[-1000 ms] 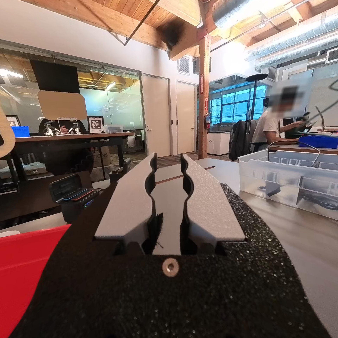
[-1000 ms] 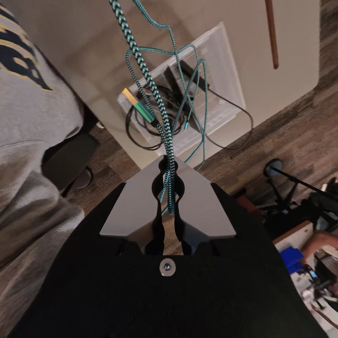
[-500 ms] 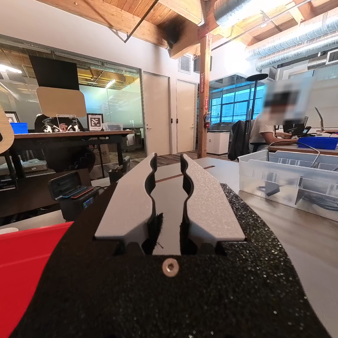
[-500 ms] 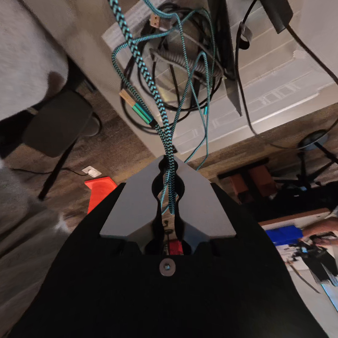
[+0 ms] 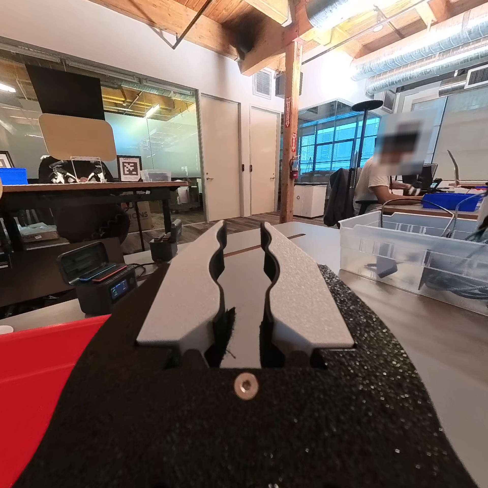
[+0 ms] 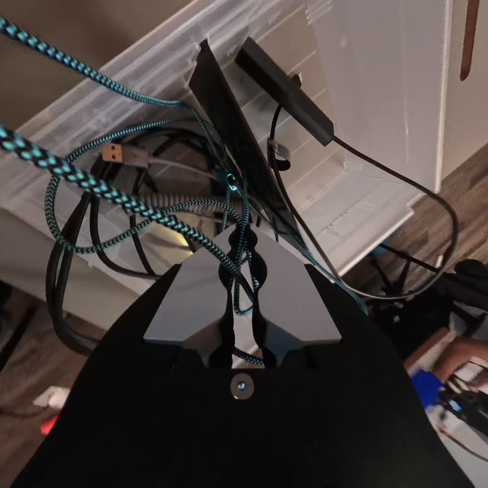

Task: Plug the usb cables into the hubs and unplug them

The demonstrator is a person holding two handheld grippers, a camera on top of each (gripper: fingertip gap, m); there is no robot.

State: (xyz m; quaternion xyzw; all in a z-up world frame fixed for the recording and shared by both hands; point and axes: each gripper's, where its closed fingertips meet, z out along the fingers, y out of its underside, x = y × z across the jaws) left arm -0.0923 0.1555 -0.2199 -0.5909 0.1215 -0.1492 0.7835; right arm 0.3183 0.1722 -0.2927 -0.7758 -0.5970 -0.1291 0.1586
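Note:
In the right wrist view my right gripper [image 6: 243,231] is shut on a teal-and-black braided USB cable [image 6: 105,184], whose loops run between the fingers. It points down into a clear plastic bin [image 6: 356,211] just below. The bin holds tangled black cables, a grey cable with a USB-A plug [image 6: 113,154], a long black hub [image 6: 285,92] with its cord, and a flat black piece [image 6: 232,132]. In the left wrist view my left gripper [image 5: 243,227] is open and empty, low over the table, with the same bin [image 5: 396,250] to its right.
A black charging case [image 5: 103,285] with an open lid and a small black box [image 5: 163,248] stand on the table ahead left. A red sheet [image 5: 39,383] lies at the left. A person [image 5: 375,184] sits at a desk behind the bin. My hands' fingertips stand some 40 cm from each other. My left gripper's tips are some 25 cm from the black charging case [image 5: 103,285].
My right gripper has come down close over the bin with the teal cable still in it, and the cable's loops have sunk among the bin's cables. The left gripper has hardly moved.

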